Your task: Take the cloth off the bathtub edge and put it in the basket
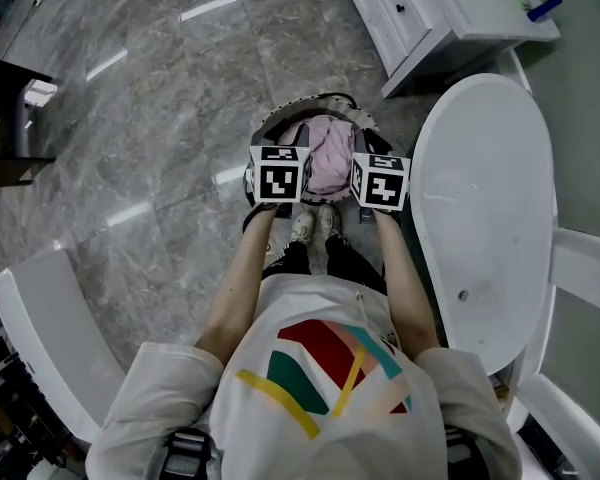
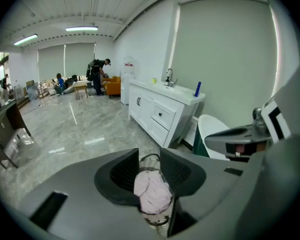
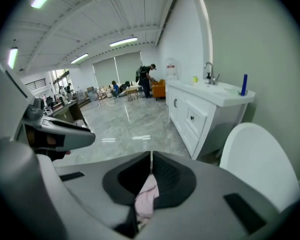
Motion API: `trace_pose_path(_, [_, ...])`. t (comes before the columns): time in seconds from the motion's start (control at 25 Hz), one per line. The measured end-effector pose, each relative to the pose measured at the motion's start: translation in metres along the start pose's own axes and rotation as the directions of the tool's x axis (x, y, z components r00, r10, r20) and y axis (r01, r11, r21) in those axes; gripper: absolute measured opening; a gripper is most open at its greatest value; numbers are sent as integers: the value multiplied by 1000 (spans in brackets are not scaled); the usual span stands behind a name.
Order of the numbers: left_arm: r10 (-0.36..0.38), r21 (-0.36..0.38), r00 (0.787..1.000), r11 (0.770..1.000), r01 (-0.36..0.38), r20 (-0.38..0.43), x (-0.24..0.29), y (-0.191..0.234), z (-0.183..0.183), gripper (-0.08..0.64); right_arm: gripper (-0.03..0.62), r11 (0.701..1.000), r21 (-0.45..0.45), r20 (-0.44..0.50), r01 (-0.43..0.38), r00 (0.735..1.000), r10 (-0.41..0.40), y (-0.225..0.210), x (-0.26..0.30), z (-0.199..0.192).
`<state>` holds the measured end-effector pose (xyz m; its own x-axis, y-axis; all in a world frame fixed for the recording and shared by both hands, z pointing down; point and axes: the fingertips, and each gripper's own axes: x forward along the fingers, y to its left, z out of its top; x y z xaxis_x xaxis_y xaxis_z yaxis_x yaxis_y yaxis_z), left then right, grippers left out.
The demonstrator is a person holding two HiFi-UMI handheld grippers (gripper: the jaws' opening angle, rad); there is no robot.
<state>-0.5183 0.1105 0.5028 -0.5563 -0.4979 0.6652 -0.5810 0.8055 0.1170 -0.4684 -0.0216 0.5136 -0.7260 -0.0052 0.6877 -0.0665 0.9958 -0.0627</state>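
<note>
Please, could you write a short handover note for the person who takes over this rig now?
Left tongs: open, empty, above the basket.
Right tongs: shut, apparently holding nothing, also above the basket.
Cloth: pink, lies inside the basket, on the floor beside the bathtub.
Done: cloth is off the bathtub edge and in the basket.
Left: probably nothing; just draw both tongs away.

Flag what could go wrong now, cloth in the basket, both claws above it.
1. The right claw is shut with the pink cloth showing right at its jaws; if a fold is pinched, pulling away could drag it out of the basket.
2. The left claw is open just above the cloth and could snag it.
3. Both claws hang close to the basket's rim; a bump might tip it.
</note>
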Motion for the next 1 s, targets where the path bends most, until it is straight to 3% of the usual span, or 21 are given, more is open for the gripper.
trace_pose_path(0.12, [38,18,995,999,-39,90,-12,7,42,66,12,999,-24,197,23,980,-18,-2,-22,68])
trace_pose_path(0.28, [51,32,967,998,-61,251,-51,-1,104,25,12,999,-33,420,13,908,2,2,-75,149])
trace_pose_path(0.4, [55,54,932,995,-80,358,-95,-9,140,20,12,997,-72,520,2,854,36,15,-119,185])
trace_pose_path(0.52, [40,104,898,990,-95,437,-137,-19,162,20,12,995,-95,561,-6,826,59,27,-153,193])
trace_pose_path(0.6, [49,116,876,986,-119,480,-157,-23,166,20,12,996,-94,570,-3,819,57,32,-167,184])
trace_pose_path(0.72, [25,108,851,989,-96,525,-174,-32,168,20,12,995,-100,548,0,835,55,36,-174,164])
trace_pose_path(0.88, [-14,134,851,989,-66,525,-173,-45,162,20,12,994,-108,507,-2,860,57,38,-173,146])
trace_pose_path(1.0, [-11,145,855,987,-75,518,-172,-47,156,20,12,995,-99,505,-8,861,58,38,-173,145])
